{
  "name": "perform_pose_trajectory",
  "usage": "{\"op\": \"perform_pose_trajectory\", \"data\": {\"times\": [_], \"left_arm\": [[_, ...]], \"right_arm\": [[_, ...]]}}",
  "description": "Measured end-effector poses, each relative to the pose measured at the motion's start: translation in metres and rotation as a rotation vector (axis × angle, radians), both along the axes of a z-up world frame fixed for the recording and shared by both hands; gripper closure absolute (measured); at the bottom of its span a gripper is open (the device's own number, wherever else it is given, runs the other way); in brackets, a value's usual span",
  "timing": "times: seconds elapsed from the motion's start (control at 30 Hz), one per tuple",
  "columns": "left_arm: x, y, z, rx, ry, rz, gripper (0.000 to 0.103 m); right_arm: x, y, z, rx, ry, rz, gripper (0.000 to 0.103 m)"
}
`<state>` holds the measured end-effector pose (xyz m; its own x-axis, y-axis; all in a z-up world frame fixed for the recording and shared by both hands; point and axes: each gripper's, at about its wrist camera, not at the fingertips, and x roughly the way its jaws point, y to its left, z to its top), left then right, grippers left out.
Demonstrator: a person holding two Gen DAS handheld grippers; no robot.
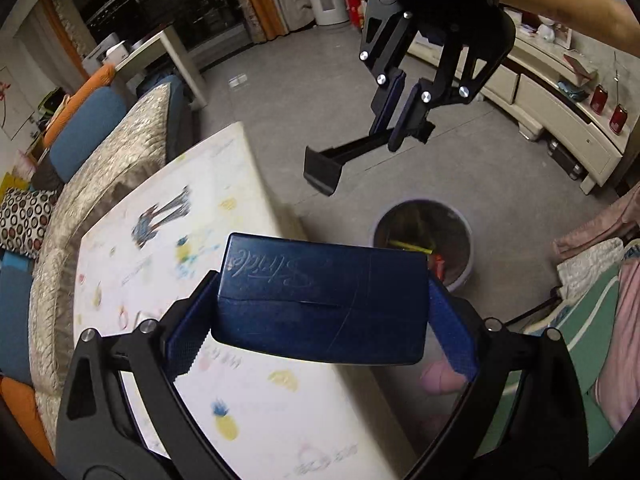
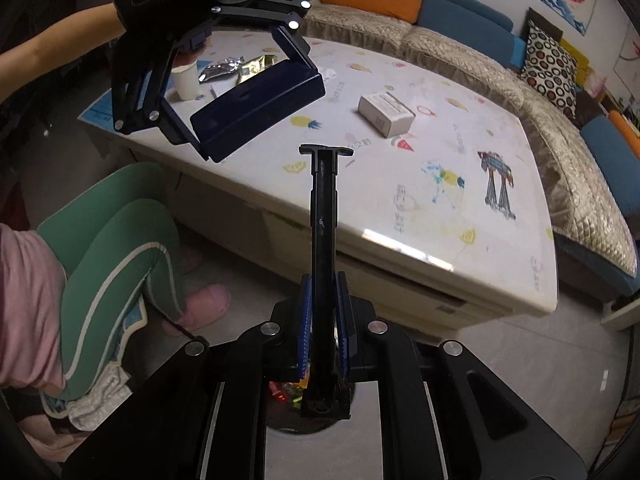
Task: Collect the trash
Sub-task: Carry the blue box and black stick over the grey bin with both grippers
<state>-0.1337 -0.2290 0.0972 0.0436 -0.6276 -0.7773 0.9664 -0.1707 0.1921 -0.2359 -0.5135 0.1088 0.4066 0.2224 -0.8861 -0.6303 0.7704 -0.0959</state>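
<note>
A: Left wrist view: the left gripper (image 1: 320, 316) has its fingers squeezed on a dark blue box (image 1: 320, 300). The box sits right between the two fingers, and it fills the whole gap.

B: Where is the bin?

A: The trash bin (image 1: 422, 240) is on the floor, just past the right finger, a little ahead of the box. It already has some trash inside.

B: And the other hand?

A: The right gripper (image 2: 324, 320) has its fingers clamped tight on a black stick tool (image 2: 323, 240). The stick pokes out far past the fingertips.

B: What could go wrong?

A: The box is not over the bin yet, I think. If the fingers let go now, it could fall on the surface (image 1: 168, 248) or on the floor. The box is wide too, so it might hit the bin's edge and bounce out.

B: Anything else?

A: The long stick is near the box and the bin. It could bump them if both hands crowd in. More trash waits on the surface: a white box (image 2: 386, 114), shiny wrappers (image 2: 236, 66) and a cup (image 2: 186, 82).
</note>
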Motion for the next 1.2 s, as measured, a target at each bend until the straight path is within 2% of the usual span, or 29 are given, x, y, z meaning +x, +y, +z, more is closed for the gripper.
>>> {"op": "perform_pose_trajectory", "data": {"times": [0.2,0.47,0.57,0.9,1.2], "left_arm": [[-0.044,-0.037,-0.021,0.004,0.056,-0.091,0.009],[-0.091,-0.069,-0.069,0.094,0.071,-0.156,0.009],[-0.101,-0.075,-0.086,0.117,0.104,-0.153,0.009],[-0.104,-0.105,-0.152,0.185,0.189,-0.101,0.009],[-0.107,-0.126,-0.201,0.242,0.228,-0.111,0.009]], "right_arm": [[-0.047,-0.028,-0.025,0.032,0.037,-0.093,0.091],[-0.083,-0.056,-0.073,0.071,0.105,-0.188,0.091],[-0.091,-0.064,-0.094,0.089,0.128,-0.218,0.091],[-0.102,-0.088,-0.165,0.157,0.198,-0.317,0.091],[-0.095,-0.098,-0.219,0.196,0.258,-0.382,0.091]]}}
